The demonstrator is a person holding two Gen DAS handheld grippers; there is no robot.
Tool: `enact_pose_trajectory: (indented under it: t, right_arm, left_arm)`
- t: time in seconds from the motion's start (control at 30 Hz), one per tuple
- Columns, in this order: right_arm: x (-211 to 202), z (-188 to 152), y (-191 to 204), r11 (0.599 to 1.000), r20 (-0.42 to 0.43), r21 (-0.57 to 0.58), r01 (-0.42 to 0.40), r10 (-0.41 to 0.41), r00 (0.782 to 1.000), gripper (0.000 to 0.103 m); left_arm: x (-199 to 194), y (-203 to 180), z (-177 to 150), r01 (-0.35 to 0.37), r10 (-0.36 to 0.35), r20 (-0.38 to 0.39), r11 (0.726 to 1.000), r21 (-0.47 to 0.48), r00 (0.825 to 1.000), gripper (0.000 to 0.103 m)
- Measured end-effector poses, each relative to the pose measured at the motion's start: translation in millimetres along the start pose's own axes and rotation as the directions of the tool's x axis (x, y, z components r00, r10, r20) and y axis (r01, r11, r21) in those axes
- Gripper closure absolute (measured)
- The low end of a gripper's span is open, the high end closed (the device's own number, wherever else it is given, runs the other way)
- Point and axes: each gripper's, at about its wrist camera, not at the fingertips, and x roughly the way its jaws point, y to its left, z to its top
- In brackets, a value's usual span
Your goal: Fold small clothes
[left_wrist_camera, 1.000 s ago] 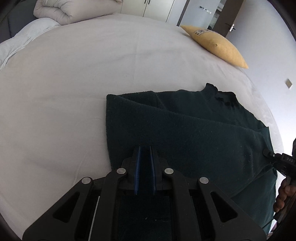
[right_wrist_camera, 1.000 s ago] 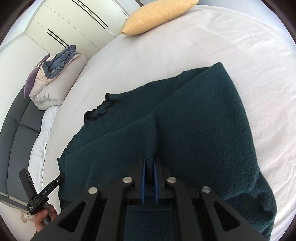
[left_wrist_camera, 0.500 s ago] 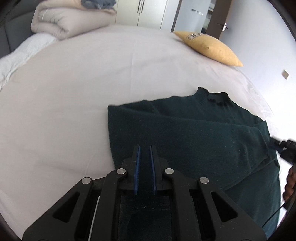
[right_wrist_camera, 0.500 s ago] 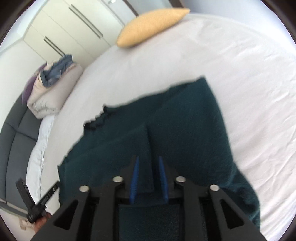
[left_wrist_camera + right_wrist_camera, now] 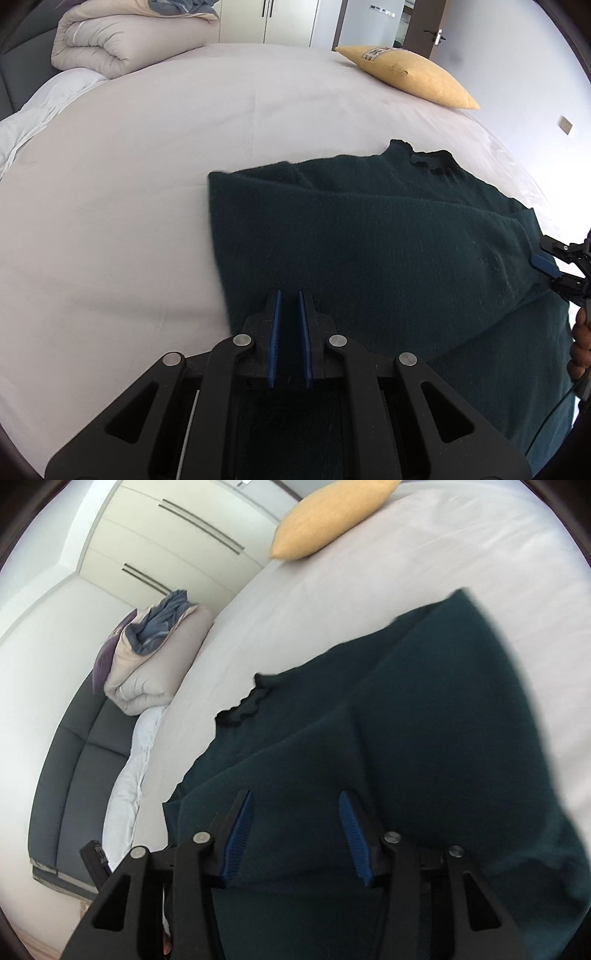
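Note:
A dark green knit sweater lies on the white bed, with one side folded over its body and its black-trimmed collar at the far side. My left gripper is shut on the sweater's near hem. In the right wrist view the same sweater fills the frame; my right gripper is open and empty just above the folded edge. The right gripper also shows at the right edge of the left wrist view, jaws apart.
The white bed sheet spreads wide to the left and far side. A yellow pillow lies at the far right. A folded beige duvet sits at the far left by a grey headboard. White wardrobes stand behind.
My right gripper has opened and let go of the sweater's folded edge. The folded layer now lies flat. My left gripper stays shut on the hem.

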Motion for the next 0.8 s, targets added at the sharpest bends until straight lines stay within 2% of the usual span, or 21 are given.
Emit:
enact_pose_trajectory:
  t: [0.03,0.1,0.17,0.23,0.27,0.33,0.37,0.4,0.43,0.53,0.6,0.8]
  right_arm:
    - [-17.1,-5.0,-2.4,0.999,0.020,-0.009,0.030,-0.030,0.999,0.035]
    - [-47.1,-15.7,-5.0,0.999,0.054,-0.035,0.021,-0.019,0.998,0.035]
    - [-81.6,-35.1,-3.7,0.995,0.081,-0.094,0.030,-0.022,0.996,0.035]
    - [-115.8,-60.8,2.4,0.984,0.107,-0.171,0.040,-0.022,0.994,0.028]
    - [-129.4,-70.2,2.4,0.979,0.117,-0.198,0.037,-0.014,0.993,0.025]
    - [-159.0,-100.5,6.4,0.968,0.147,-0.249,0.032,0.005,0.989,0.010]
    - [-169.4,-111.2,6.7,0.964,0.159,-0.262,0.041,0.002,0.987,0.007]
    - [-179.6,-122.2,6.5,0.960,0.172,-0.275,0.048,0.000,0.985,0.005]
    - [-191.8,-135.5,5.5,0.957,0.182,-0.286,0.054,-0.001,0.983,0.004]
    - [-214.3,-161.1,-4.0,0.961,0.180,-0.272,0.045,0.005,0.984,0.004]
    - [-225.7,-174.2,-13.9,0.967,0.164,-0.251,0.036,0.005,0.986,0.004]
    - [-248.2,-197.9,-47.6,0.983,0.119,-0.179,0.049,-0.028,0.992,0.004]
  left_arm:
    - [-5.7,1.0,-5.0,0.007,-0.007,0.000,1.000,-0.012,1.000,0.094]
    - [-30.2,3.2,-21.9,0.028,-0.027,0.014,0.999,-0.026,1.000,0.094]
    - [-56.6,-1.1,-41.7,0.038,-0.038,0.038,0.999,0.011,0.999,0.094]
    - [-85.7,-6.2,-67.0,0.059,-0.062,0.058,0.996,0.061,0.996,0.093]
    - [-101.7,-7.2,-82.2,0.071,-0.077,0.065,0.994,0.081,0.995,0.089]
    - [-126.1,-8.2,-109.7,0.109,-0.114,0.050,0.989,0.105,0.992,0.063]
    - [-137.8,-8.0,-124.0,0.137,-0.142,0.044,0.985,0.102,0.989,0.029]
    - [-149.7,-6.5,-137.4,0.164,-0.169,0.050,0.982,0.092,0.984,0.015]
    - [-160.5,-4.4,-149.6,0.186,-0.190,0.054,0.979,0.081,0.980,0.015]
    - [-176.3,5.5,-180.3,0.245,-0.245,-0.029,0.969,-0.004,0.969,0.015]
    - [-184.7,16.0,-198.5,0.295,-0.300,-0.071,0.953,-0.067,0.951,0.015]
    - [-198.9,26.0,-236.0,0.344,-0.363,-0.141,0.928,-0.146,0.921,0.015]
